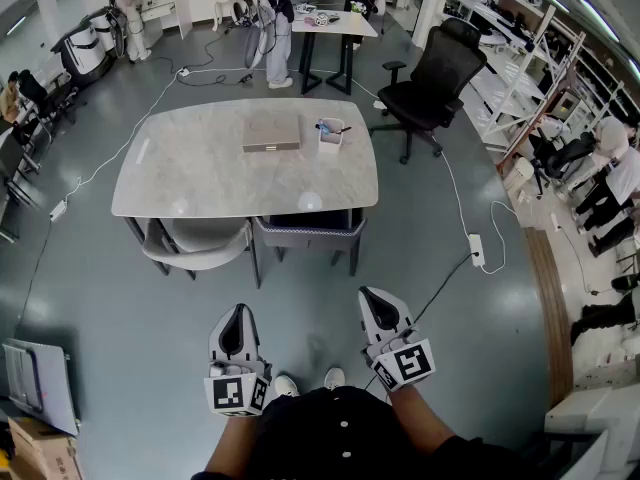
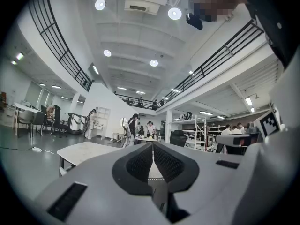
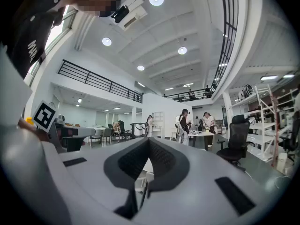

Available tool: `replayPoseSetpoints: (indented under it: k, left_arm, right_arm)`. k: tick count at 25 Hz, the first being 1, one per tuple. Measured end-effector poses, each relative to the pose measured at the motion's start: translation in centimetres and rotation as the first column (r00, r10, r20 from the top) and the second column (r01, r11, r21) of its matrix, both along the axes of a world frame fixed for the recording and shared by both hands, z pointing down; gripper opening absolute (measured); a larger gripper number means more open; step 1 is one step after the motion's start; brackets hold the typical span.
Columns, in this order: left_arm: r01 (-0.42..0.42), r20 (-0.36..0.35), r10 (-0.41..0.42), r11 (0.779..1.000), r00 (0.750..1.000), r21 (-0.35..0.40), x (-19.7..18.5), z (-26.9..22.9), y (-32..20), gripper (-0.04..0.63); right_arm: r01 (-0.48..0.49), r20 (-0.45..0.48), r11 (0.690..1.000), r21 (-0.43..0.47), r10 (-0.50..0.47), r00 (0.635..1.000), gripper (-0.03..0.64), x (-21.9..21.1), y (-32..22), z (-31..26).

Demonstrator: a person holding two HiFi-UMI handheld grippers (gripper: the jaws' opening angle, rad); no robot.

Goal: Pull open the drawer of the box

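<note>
A flat grey-brown box (image 1: 271, 133) lies on the marble table (image 1: 180, 168), far from me across the floor. My left gripper (image 1: 237, 315) and right gripper (image 1: 374, 299) are held low in front of my body, well short of the table. Both are shut with nothing between the jaws. In the left gripper view the left gripper (image 2: 153, 144) shows its jaw tips meeting; the right gripper (image 3: 148, 140) shows the same in the right gripper view. The box's drawer front faces me; I cannot tell whether it is out.
A small white cup with pens (image 1: 330, 134) stands right of the box. Two chairs (image 1: 310, 233) are tucked under the table's near side. A black office chair (image 1: 430, 78) stands at the table's right. A cable and power strip (image 1: 476, 250) lie on the floor. People stand behind.
</note>
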State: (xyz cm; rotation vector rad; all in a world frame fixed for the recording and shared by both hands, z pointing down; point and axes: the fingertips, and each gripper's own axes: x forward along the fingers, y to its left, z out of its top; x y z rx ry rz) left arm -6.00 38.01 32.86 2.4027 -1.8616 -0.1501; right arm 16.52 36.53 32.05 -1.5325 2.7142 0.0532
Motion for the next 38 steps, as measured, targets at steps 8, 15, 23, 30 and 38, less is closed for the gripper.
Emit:
replayPoseSetpoints:
  k: [8,15,23,30,38]
  left_arm:
    - [-0.006,0.009,0.006,1.000,1.000,0.000,0.4,-0.3,-0.5,0.017]
    - [-0.014,0.006,0.014,1.000,1.000,-0.005,-0.1,-0.3,-0.5,0.017]
    - [-0.056,0.018,0.056,0.998,0.998,0.010,-2.3,-0.6,0.1,0.017]
    - [-0.086,0.034,0.085,0.996,0.996,0.018,-4.5,-0.8,0.2,0.017]
    - [-0.109,0.032,0.108,0.993,0.994,0.040,-4.7,-0.3,-3.3,0.017]
  right_arm:
    - [0.007,-0.001,1.000,-0.001,-0.007,1.000,-0.003,0.0,-0.4,0.0]
    - [0.016,0.009,1.000,0.024,-0.016,1.000,-0.003,-1.1,-0.2,-0.5]
    - [0.010,0.044,0.998,0.055,-0.012,0.999,-0.003,-3.5,0.9,-0.9]
    - [-0.015,0.057,0.999,0.039,0.013,0.998,-0.003,-5.4,1.2,-0.4]
    - [-0.030,0.072,0.999,0.032,0.028,0.997,-0.003,-5.8,-2.7,0.5]
